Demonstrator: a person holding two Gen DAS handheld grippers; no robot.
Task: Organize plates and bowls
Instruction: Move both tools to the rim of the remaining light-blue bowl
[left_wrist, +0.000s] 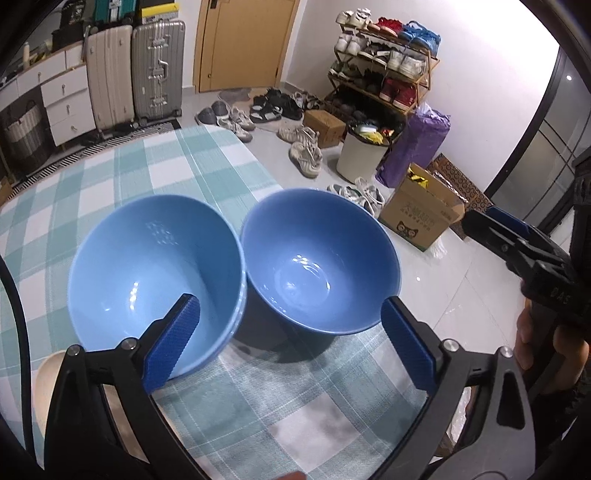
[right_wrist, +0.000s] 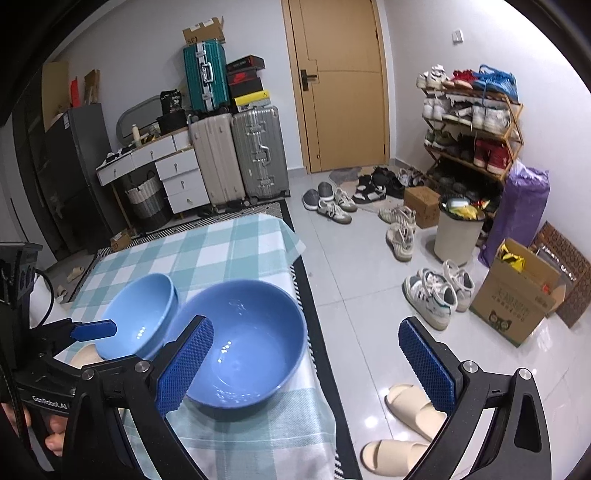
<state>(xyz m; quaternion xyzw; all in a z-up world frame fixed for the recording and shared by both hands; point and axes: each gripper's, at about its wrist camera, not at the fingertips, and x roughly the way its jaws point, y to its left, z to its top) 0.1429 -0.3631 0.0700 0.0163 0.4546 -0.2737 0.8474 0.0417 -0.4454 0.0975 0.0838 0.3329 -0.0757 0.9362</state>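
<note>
**Our black-and-blue grippers**

We see our left gripper (left_wrist: 290, 343) and right gripper (right_wrist: 306, 365) as black angular frames with silver screws and blue textured pads (right_wrist: 184, 365). At eight o'clock, white "GenRobot.AI" lettering sits above bare fingers (right_wrist: 55, 432).

Landmark: door (right_wrist: 341, 85). Left of it: silver suitcase (right_wrist: 260, 151), beige suitcase (right_wrist: 216, 158), teal suitcase (right_wrist: 205, 75) stacked above them. Right of it: shoe rack (right_wrist: 476, 125), bin (right_wrist: 460, 230), purple bag (right_wrist: 521, 210), cardboard box (right_wrist: 517, 299). Loose shoes (right_wrist: 343, 205) on the floor in front.
</note>
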